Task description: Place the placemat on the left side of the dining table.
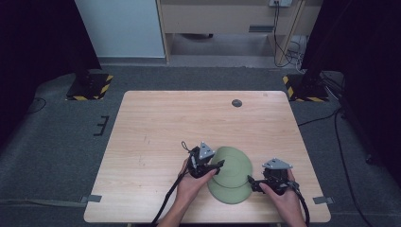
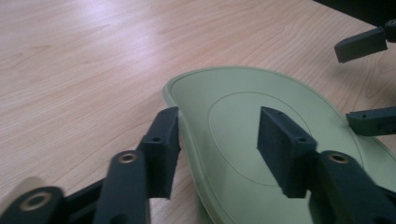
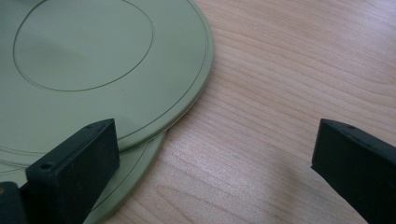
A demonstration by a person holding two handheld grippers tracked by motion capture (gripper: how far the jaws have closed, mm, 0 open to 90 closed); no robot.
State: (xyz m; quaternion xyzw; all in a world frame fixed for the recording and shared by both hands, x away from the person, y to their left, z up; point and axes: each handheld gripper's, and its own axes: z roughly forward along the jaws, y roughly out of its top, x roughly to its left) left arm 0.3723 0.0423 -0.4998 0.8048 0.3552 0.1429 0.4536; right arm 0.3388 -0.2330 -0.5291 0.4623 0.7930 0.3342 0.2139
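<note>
Two pale green plates lie overlapped on the wooden table (image 1: 161, 123) near its front edge, the upper plate (image 1: 234, 163) partly over the lower plate (image 1: 231, 195). My left gripper (image 1: 216, 166) comes in from the left. In the left gripper view its jaws (image 2: 218, 122) straddle the upper plate's (image 2: 233, 107) rim, one pad just outside the edge and the other over the plate's inside, with gaps left. My right gripper (image 1: 253, 182) stands wide open at the plates' right edge. Its left pad hangs over the upper plate (image 3: 93, 56) and lower plate (image 3: 142, 161); the gripper (image 3: 215, 158) holds nothing.
A small dark round disc (image 1: 237, 102) is set in the tabletop near the far edge. Bare wood stretches over the left and far parts of the table. Black-and-yellow stand bases (image 1: 90, 86) sit on the floor beyond the table's far corners.
</note>
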